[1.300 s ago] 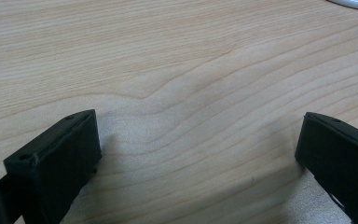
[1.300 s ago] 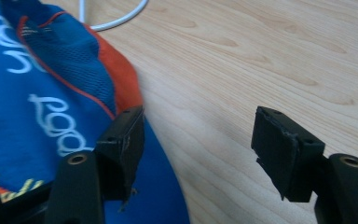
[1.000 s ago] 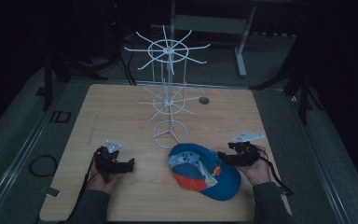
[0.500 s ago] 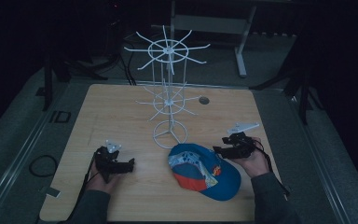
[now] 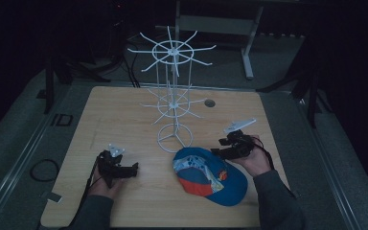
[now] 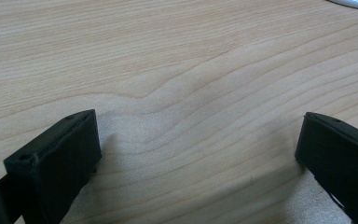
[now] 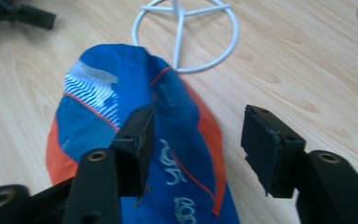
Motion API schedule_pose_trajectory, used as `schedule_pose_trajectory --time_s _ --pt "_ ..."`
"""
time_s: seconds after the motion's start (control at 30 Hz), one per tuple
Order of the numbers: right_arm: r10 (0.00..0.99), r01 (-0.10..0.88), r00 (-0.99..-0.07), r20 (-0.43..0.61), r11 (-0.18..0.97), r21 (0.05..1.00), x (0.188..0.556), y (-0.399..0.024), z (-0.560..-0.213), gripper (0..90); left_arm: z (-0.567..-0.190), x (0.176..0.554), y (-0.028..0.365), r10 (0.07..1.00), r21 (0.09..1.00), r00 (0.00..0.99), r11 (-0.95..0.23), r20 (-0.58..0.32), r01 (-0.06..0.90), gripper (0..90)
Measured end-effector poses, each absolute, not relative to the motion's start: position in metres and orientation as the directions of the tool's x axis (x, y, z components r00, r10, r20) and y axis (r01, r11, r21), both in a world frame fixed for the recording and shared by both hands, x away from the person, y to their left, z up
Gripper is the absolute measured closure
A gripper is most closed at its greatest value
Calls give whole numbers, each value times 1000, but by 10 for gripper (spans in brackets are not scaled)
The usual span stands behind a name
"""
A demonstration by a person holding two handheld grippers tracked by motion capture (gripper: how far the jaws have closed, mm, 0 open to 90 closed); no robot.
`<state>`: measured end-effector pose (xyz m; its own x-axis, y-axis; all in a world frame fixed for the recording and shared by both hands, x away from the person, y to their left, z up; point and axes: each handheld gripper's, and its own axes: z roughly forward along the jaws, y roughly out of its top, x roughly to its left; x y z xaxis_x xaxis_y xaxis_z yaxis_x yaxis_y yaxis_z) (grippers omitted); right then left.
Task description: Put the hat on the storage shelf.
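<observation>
A blue and orange cap (image 5: pixel 208 175) lies on the wooden table (image 5: pixel 124 115) in front of the white wire rack (image 5: pixel 172 96). My right gripper (image 5: pixel 219 148) hovers at the cap's right edge and points left over it. In the right gripper view the cap (image 7: pixel 135 93) lies under and between the jaws of the right gripper (image 7: pixel 198 135). Those jaws have just been closing, and the pads stand apart from the fabric. My left gripper (image 5: pixel 134 168) rests on the table to the left of the cap. Its jaws are wide open over bare wood (image 6: pixel 198 144).
The rack's ring base (image 7: pixel 186 37) stands just beyond the cap, with wire arms spreading above it at two levels. A round hole (image 5: pixel 210 103) sits in the table behind the rack. Dark floor and cables surround the table.
My right hand has risen and moved left, from beside the cap to over its edge. The left hand and the cap have stayed in place.
</observation>
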<state>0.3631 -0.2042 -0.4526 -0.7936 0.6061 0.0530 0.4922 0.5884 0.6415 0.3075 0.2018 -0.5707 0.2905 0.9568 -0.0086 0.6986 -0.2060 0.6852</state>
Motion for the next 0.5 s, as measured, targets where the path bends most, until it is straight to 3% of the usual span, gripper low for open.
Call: schedule_pose_trajectory --time_s 0.5 --pt "524 425 -852 14 675 603 365 -170 -450 436 -571 308 202 957 685 291 -206 -8 699 0"
